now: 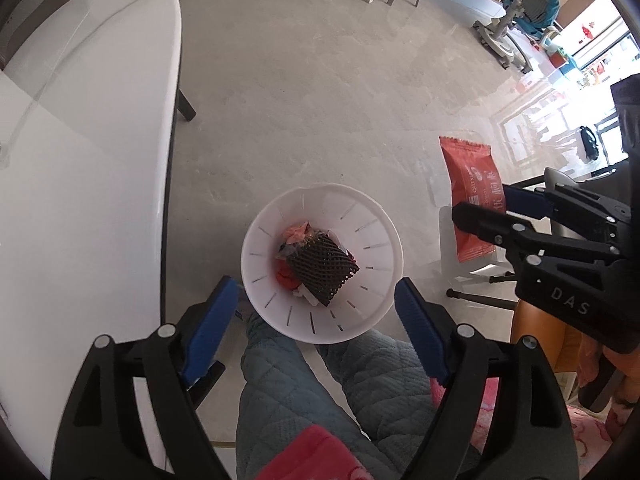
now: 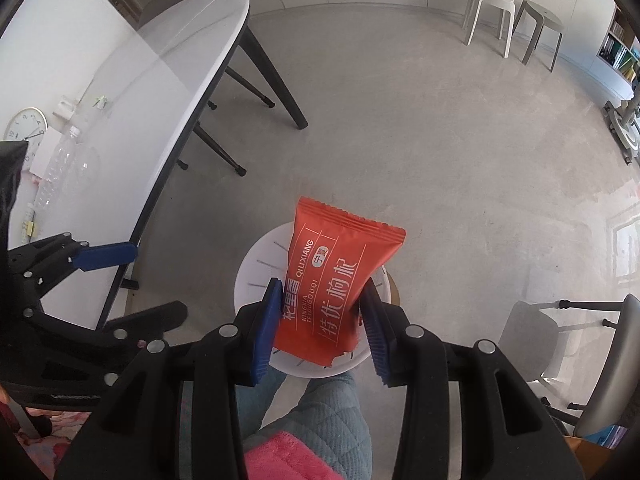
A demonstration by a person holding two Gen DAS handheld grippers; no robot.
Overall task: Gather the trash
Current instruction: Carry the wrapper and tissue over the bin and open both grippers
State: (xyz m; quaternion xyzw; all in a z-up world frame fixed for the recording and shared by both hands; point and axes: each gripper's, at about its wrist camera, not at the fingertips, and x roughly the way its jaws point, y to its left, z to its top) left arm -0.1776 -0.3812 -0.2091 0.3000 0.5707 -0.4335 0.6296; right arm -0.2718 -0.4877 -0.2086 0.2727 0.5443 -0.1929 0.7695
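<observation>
Nearest: person's quilted legs [image 1: 320, 380], seated. Left tongs [image 1: 316, 312] spread wide, nothing between the pads, hanging directly above the white bin [image 1: 384, 280] on the floor [image 1: 320, 100]. Bin holds a black foam net [image 1: 322, 268] over red and pink scraps. Right tongs [image 2: 320, 316] pinch the orange snack packet [image 2: 336, 280] by its lower sides, above the bin's near rim. Beyond, to the left: white tabletop [image 2: 160, 72] with a clear plastic bottle [image 2: 60, 168] lying on it, not yet collected.

Risk, judged: the packet sits off the bin's centre; a release here could catch the rim and fall to the floor. Both tongs are close together, so a collision is possible.
</observation>
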